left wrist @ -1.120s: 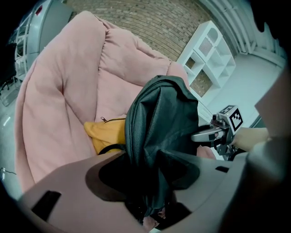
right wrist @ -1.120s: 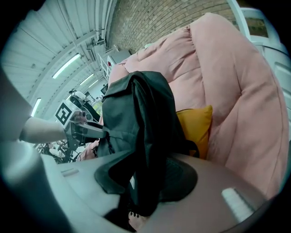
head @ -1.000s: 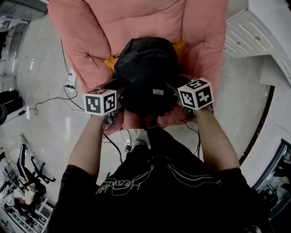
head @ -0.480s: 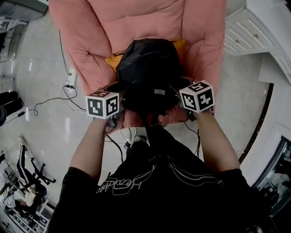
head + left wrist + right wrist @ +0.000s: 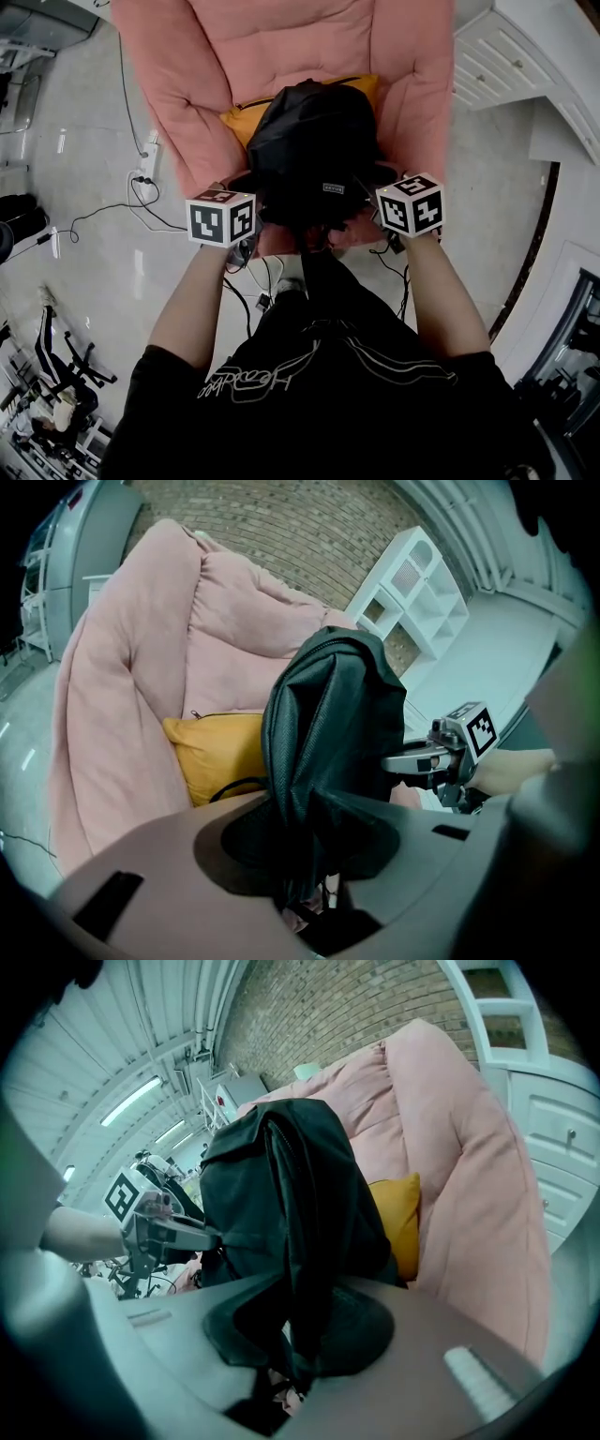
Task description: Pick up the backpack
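The black backpack stands upright at the centre of the head view, on the front of the seat of a pink armchair. A yellow cushion is wedged just behind it, towards the upper left. The left tongs and right tongs, 1 at each lower side of the bag, have just been closing, and each is narrowed onto a fold of its black fabric.

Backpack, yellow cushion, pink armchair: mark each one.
black backpack (image 5: 314, 141), head view, upper panel.
yellow cushion (image 5: 220, 752), left gripper view, front face.
pink armchair (image 5: 469, 1147), right gripper view, padded side.
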`<state>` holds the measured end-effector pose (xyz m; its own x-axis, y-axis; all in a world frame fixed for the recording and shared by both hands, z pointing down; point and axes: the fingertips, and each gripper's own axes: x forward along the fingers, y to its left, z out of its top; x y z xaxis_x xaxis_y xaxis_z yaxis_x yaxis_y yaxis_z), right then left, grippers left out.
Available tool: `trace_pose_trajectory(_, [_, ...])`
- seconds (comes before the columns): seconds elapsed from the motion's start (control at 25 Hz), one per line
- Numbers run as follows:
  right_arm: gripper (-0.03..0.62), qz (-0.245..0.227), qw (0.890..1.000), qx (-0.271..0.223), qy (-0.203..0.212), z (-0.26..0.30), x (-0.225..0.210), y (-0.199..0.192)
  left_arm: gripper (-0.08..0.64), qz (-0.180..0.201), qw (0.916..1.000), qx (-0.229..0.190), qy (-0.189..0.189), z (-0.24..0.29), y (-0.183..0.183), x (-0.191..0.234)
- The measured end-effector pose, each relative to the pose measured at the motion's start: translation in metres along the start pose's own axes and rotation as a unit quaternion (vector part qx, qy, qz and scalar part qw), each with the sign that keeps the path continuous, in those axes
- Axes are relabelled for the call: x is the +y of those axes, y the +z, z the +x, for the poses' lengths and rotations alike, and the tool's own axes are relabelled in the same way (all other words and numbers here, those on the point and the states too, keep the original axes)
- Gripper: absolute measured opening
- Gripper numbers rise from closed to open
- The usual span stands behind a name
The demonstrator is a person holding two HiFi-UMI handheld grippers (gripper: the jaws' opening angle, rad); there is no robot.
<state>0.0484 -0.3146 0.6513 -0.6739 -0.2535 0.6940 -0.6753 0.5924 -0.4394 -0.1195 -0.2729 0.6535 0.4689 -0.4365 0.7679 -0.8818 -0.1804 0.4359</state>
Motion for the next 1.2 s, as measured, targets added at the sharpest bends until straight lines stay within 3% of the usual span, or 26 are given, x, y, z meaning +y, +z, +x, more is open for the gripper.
trace_pose_trajectory(0.68, [0.057, -0.04, 0.995, -0.075, -0.043, -0.08, 0.047, 0.009, 0.107, 0.049, 0.9975, -0.03, -0.041, -0.062, 0.009, -0.055])
trace_pose_trajectory(0.92, [0.057, -0.029, 0.991, -0.115, -0.055, -0.125, 0.085, 0.012, 0.107, 0.072, 0.9943, -0.057, -0.053, -0.106, 0.012, -0.081])
trace_pose_trajectory(1.2, [0.055, -0.054, 0.984, -0.159, -0.062, -0.181, 0.146, 0.023, 0.107, 0.102, 0.9881, -0.092, -0.069, -0.177, 0.013, -0.111])
